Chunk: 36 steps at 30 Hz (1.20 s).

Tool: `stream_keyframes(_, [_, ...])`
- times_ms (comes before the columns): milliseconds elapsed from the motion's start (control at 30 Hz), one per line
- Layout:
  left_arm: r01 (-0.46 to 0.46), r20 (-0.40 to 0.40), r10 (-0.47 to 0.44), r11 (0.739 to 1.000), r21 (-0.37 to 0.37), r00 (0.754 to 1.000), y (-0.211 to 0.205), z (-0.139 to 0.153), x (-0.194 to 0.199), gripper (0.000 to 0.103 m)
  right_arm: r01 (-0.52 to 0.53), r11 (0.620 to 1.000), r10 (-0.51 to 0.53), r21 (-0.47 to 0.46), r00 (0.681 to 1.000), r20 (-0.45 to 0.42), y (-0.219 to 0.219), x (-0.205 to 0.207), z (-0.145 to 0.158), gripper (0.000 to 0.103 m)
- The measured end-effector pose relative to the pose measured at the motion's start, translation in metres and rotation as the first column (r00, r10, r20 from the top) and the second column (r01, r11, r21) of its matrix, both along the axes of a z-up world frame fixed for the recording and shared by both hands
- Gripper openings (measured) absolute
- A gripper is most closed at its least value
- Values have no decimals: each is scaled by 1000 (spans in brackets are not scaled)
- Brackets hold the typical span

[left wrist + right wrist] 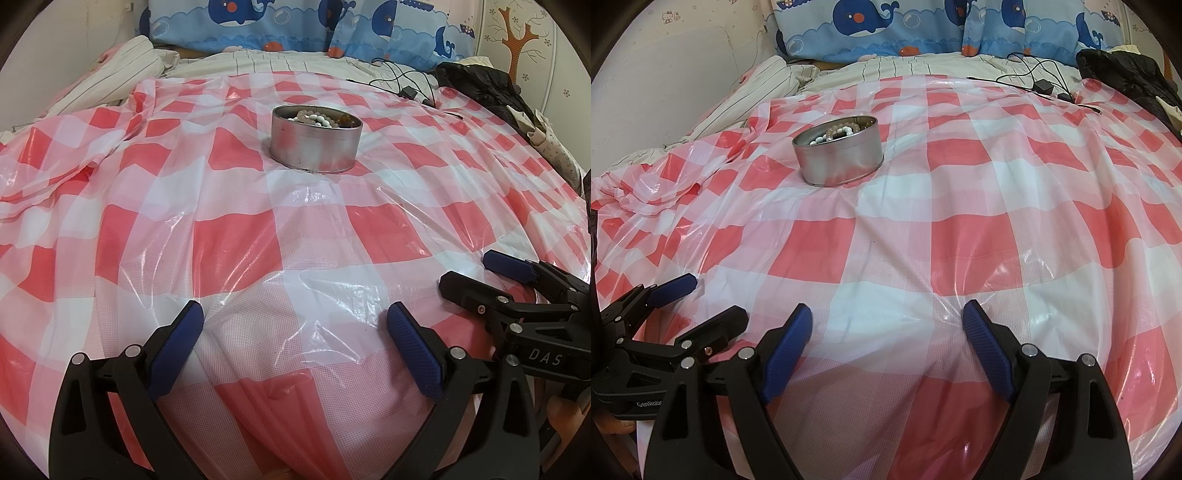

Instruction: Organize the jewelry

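Observation:
A round silver tin [316, 142] stands on the red-and-white checked plastic sheet [258, 229] over the bed; it also shows in the right wrist view [839, 153]. Several beaded bracelets, white, pink and amber [321, 117], lie inside it, also seen from the right wrist [839, 133]. My left gripper [295, 317] is open and empty, low over the sheet, well short of the tin. My right gripper [886, 315] is open and empty, beside the left one. Each gripper shows in the other's view: the right [469, 273], the left [713, 299].
Blue whale-print pillows [295, 26] lie at the head of the bed. A black cable with a charger [408, 90] and a black jacket [487, 88] lie at the far right. A striped quilt [122, 70] is bunched at the far left by the wall.

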<state>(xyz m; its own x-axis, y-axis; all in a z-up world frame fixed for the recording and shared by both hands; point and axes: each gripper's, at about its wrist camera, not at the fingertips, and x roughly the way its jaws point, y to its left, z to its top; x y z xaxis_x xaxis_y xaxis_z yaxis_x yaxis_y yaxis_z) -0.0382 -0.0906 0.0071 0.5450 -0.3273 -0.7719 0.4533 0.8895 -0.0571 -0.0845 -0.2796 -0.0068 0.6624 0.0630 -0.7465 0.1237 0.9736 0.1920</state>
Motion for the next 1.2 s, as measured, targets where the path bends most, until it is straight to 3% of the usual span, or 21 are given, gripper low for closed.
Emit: stream_keyframes(1200, [-14, 8, 14, 1000, 5, 1000, 8, 2, 4, 96, -1, 1000, 1, -1, 1000, -2, 0, 1, 0, 81])
